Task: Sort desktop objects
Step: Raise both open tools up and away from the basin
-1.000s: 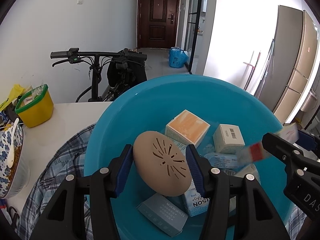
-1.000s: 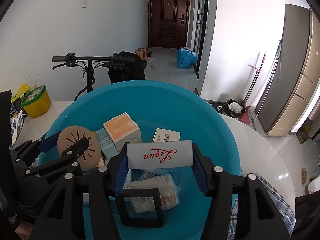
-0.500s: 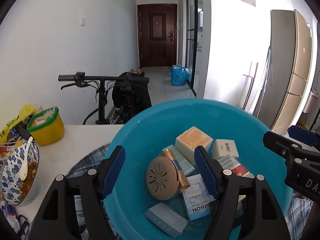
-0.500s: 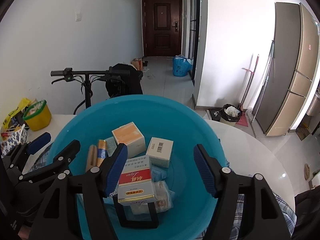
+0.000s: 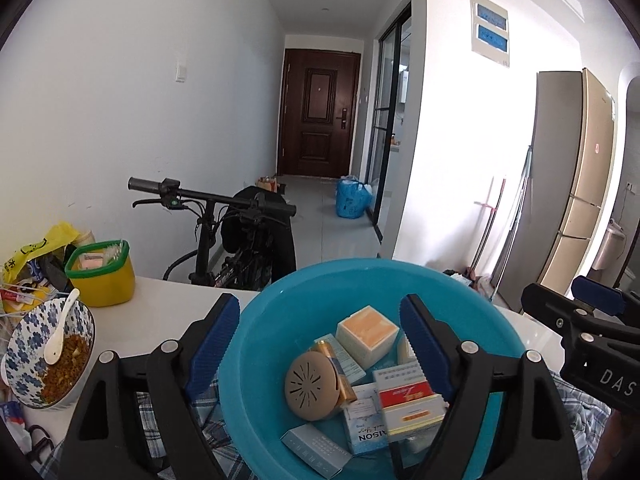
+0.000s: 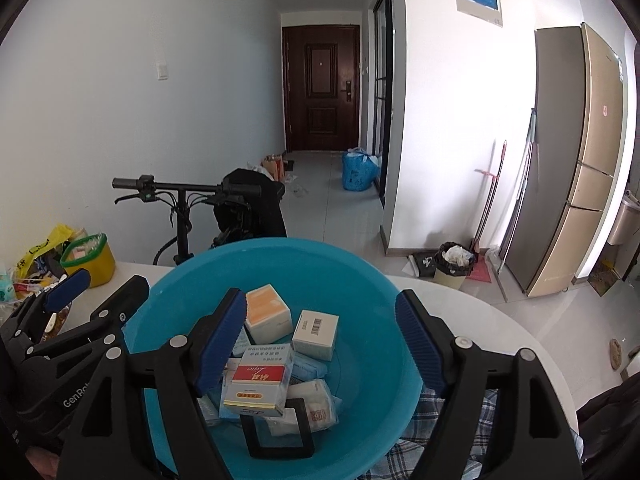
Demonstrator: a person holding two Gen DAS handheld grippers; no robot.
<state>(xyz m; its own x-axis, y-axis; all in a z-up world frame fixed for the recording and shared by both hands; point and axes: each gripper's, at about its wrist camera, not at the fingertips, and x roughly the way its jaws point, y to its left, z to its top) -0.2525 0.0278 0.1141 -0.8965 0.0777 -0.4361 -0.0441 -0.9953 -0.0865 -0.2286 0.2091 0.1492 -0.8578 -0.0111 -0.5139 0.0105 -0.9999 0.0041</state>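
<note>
left tool (image 5: 320, 344) opening, empty | right tool (image 6: 320, 336) opening, empty | red-white box (image 6: 260, 384) at basin (image 6: 360, 276) 6 o'clock, dropped there for sorting

Lower centre: basin (image 5: 280, 320) on counter (image 5: 160, 296), holding boxes (image 5: 368, 334) and perforated disc (image 5: 312, 390). Lower left: bowl (image 5: 24, 344), tub (image 5: 100, 280). Behind, centre left: bicycle (image 5: 240, 220).

Basin (image 5: 280, 320) near rim cut off at bottom edge; boxes under red-white box (image 6: 260, 384) mostly hidden
</note>
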